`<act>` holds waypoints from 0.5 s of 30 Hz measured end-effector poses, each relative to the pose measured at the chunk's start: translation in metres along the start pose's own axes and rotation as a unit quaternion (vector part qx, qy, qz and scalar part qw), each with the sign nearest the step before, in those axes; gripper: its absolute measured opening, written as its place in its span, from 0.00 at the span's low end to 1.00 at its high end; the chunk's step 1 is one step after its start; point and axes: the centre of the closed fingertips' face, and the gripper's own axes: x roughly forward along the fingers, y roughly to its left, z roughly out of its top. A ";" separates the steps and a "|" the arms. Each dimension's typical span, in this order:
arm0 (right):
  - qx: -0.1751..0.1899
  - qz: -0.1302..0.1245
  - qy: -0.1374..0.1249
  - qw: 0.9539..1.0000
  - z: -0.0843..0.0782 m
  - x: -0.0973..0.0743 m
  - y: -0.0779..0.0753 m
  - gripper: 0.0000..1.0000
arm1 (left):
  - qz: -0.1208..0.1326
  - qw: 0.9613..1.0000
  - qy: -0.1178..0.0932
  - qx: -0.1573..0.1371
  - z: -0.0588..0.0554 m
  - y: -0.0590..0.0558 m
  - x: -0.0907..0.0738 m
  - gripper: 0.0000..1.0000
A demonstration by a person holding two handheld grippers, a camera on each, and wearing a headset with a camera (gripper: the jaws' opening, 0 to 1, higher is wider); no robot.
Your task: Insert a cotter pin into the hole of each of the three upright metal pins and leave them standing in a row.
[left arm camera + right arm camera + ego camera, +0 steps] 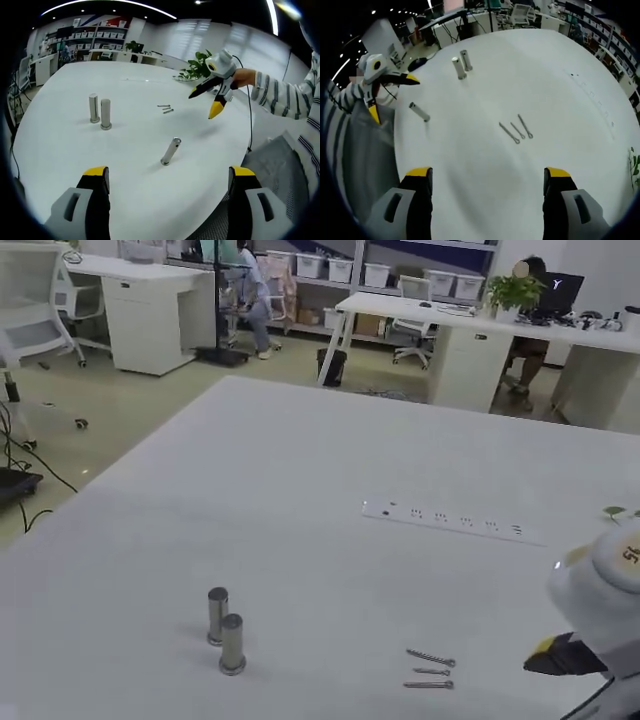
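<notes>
pins (232, 643) look like satin brushed metal, dull sheen; cotter pins (430, 671) are thin bare metal; table (300, 500) is smooth matt white; power strip (452, 521) white plastic; sleeve (285, 97) striped cloth

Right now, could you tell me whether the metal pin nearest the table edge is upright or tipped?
Tipped: the pin lies on its side, apart from the two standing pins.

Right gripper (565, 658) is getting cropped by the head view's right and near edges, and holes in the two upright metal pins (231, 640) and ends of the cotter pins (431, 672) are reading too small to resolve.
</notes>
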 end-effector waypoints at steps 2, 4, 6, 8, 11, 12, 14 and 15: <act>-0.006 0.002 0.008 1.000 -0.001 0.002 0.000 0.92 | 0.000 1.000 -0.002 -0.004 0.000 0.001 0.000 0.99; -0.010 0.005 0.011 1.000 -0.001 0.004 0.001 0.92 | 0.003 1.000 -0.002 -0.007 -0.001 0.002 0.000 0.99; -0.012 0.007 0.014 1.000 -0.001 0.006 0.001 0.92 | 0.004 1.000 -0.005 -0.010 0.000 0.002 0.000 0.99; -0.024 0.013 0.024 0.999 -0.003 0.008 0.003 0.91 | 0.003 1.000 -0.007 -0.011 0.001 0.002 0.000 0.99; -0.027 0.014 0.029 0.999 -0.005 0.011 0.002 0.90 | 0.004 1.000 -0.007 -0.011 0.001 0.001 -0.001 0.99; -0.028 0.015 0.033 0.999 -0.006 0.012 0.002 0.90 | 0.004 1.000 -0.007 -0.010 0.002 0.001 -0.001 0.99; -0.033 0.017 0.037 0.999 -0.007 0.014 0.002 0.90 | 0.003 1.000 -0.007 -0.011 0.002 0.001 -0.001 0.99; -0.035 0.019 0.039 0.998 -0.007 0.015 0.002 0.89 | 0.003 1.000 -0.008 -0.014 0.003 0.000 -0.002 0.98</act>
